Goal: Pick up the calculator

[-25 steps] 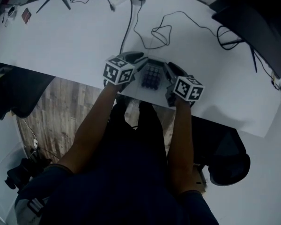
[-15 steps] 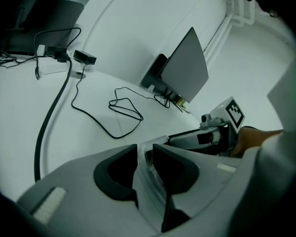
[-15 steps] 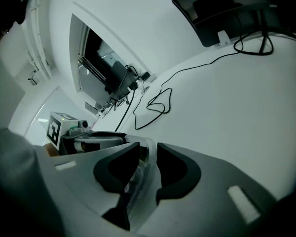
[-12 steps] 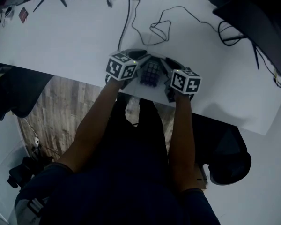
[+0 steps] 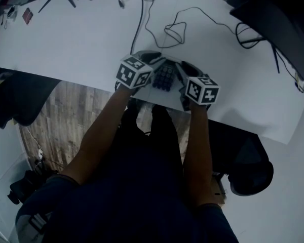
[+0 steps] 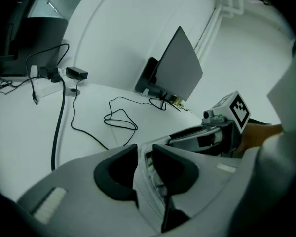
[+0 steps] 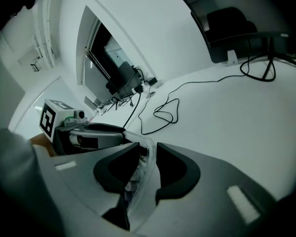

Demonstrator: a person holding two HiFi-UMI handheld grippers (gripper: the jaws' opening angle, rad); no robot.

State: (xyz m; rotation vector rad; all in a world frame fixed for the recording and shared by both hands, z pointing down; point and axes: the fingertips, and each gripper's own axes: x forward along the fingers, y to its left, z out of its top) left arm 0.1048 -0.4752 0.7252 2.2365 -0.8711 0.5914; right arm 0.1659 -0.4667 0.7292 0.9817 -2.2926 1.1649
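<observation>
Both grippers are clamped on the calculator [image 5: 164,78], which sits at the table's [image 5: 66,44] 6 o'clock edge. The left gripper [image 6: 144,169] pinches its 9 o'clock side, the right gripper [image 7: 145,167] its 3 o'clock side. For the lift, I'd raise both together and level, with an even squeeze, so the thin case neither twists nor slips. The cable [image 5: 172,32] at 12 o'clock lies apart.

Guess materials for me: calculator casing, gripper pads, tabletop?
Calculator: likely hard plastic, with a pale, slightly shiny casing edge and dark keys.
Pads: probably rubber or soft plastic; black, matte, no highlights.
Table: white, smooth, low sheen. Could be laminate or painted board; cannot tell which.
</observation>
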